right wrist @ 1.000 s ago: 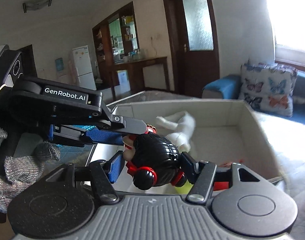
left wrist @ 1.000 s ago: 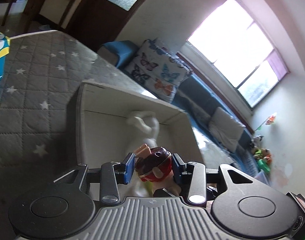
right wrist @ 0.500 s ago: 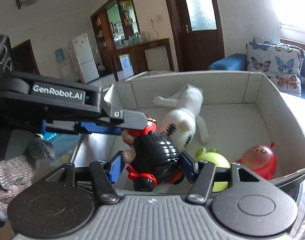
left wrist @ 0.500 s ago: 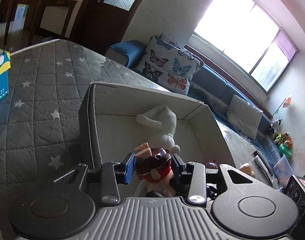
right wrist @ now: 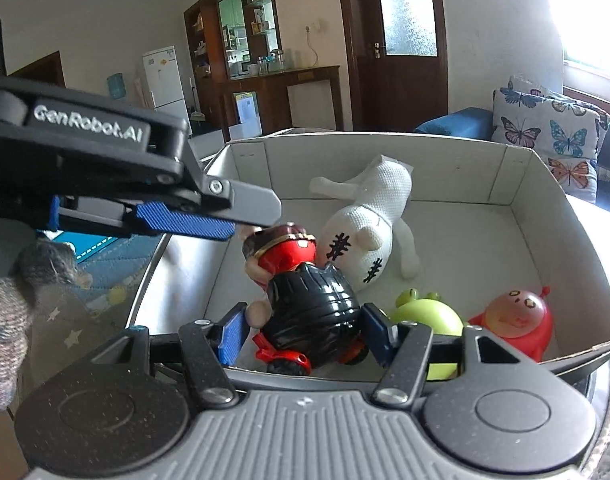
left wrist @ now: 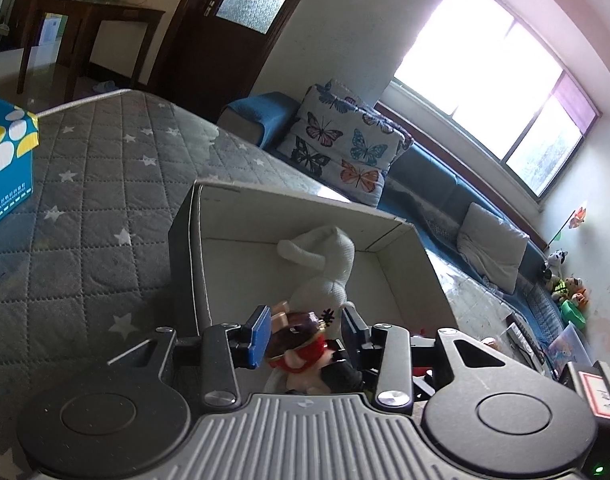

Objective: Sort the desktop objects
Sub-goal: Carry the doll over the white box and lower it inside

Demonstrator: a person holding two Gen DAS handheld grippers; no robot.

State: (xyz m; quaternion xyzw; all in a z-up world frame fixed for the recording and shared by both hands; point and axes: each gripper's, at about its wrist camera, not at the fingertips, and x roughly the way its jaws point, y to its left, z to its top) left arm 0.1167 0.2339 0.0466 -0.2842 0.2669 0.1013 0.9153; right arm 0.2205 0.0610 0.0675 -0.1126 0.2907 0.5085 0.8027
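Gripping the doll (right wrist: 305, 304) over the box (right wrist: 521, 208), right tongs (right wrist: 305, 332) are opening; left tongs (left wrist: 305, 330) stand apart around its head. Only the right view shows the frog (right wrist: 429, 316) beside them.

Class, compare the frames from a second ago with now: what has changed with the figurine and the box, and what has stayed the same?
Both grippers carried the red-and-black figurine down toward the box. The left gripper has let go of its head; the right gripper still grips its black body. The white plush lies unmoved.
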